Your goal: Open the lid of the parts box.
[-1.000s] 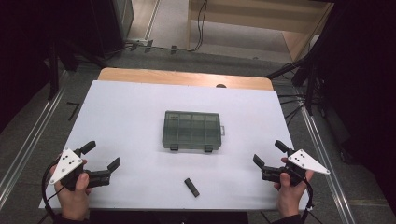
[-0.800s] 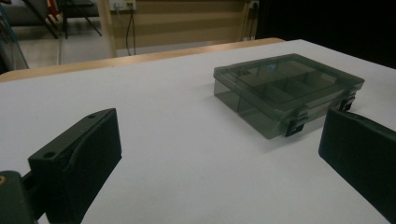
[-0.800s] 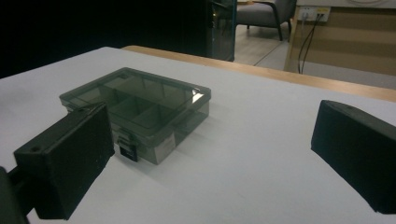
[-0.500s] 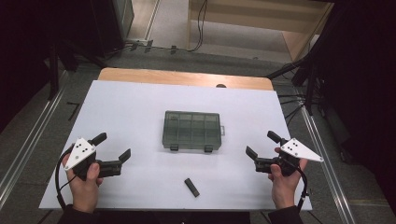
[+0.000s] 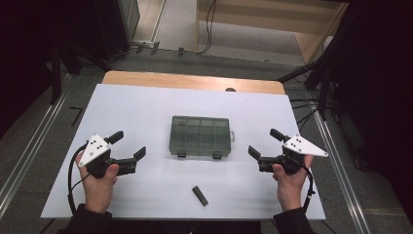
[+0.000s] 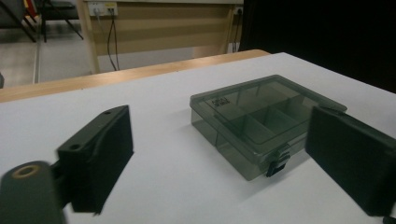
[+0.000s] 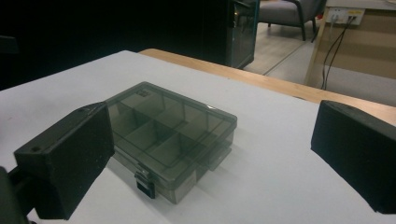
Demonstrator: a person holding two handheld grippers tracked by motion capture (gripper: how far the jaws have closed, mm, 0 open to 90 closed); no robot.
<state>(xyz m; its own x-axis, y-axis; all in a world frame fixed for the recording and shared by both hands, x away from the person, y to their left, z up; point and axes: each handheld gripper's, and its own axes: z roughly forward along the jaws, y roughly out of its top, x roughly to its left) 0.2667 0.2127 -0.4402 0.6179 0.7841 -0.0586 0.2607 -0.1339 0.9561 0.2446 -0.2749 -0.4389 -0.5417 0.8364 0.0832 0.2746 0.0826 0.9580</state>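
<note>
Smoky compartment box (image 5: 200,137) shut, both grippers' jaws apart — high view adds small black bar (image 5: 199,195)

No readable text, brand or number anywhere. Only a small embossed mark on the far left corner of the lid of the smoky translucent plastic compartment box (image 6: 266,121), too blurred to make out.

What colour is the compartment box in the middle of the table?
The compartment box is translucent smoky grey-green with dark latches; the right gripper view shows it best.
</note>
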